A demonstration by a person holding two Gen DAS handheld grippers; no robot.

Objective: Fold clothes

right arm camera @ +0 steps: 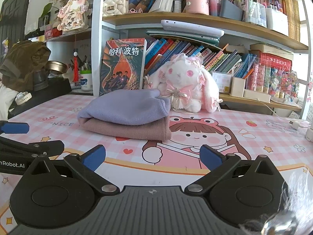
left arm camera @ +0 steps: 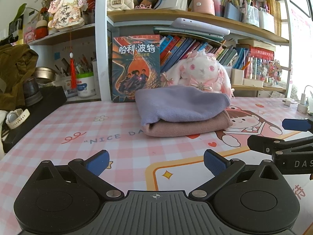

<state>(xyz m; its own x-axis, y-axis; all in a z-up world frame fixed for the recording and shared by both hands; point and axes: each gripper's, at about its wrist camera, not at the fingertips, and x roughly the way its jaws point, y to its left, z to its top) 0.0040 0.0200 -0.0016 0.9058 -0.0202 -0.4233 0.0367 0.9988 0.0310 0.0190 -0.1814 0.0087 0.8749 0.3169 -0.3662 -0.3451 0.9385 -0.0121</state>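
A folded lavender cloth [left arm camera: 182,105] lies on top of a folded dusty-pink cloth [left arm camera: 187,126] on the pink checked desk mat [left arm camera: 78,129]. The stack also shows in the right wrist view, lavender cloth [right arm camera: 125,109] over pink cloth [right arm camera: 133,130]. My left gripper [left arm camera: 156,163] is open and empty, low over the mat, short of the stack. My right gripper [right arm camera: 152,157] is open and empty, also in front of the stack. Each gripper shows at the edge of the other's view, the right one [left arm camera: 283,137] and the left one [right arm camera: 25,137].
A white plush rabbit [right arm camera: 185,86] sits right behind the stack, beside an upright book [left arm camera: 136,66]. Bookshelves [left arm camera: 195,19] fill the back. A dark tray with a watch [left arm camera: 17,117] and an olive garment [left arm camera: 13,72] are on the left. Chargers and a cable [right arm camera: 297,125] lie at the right.
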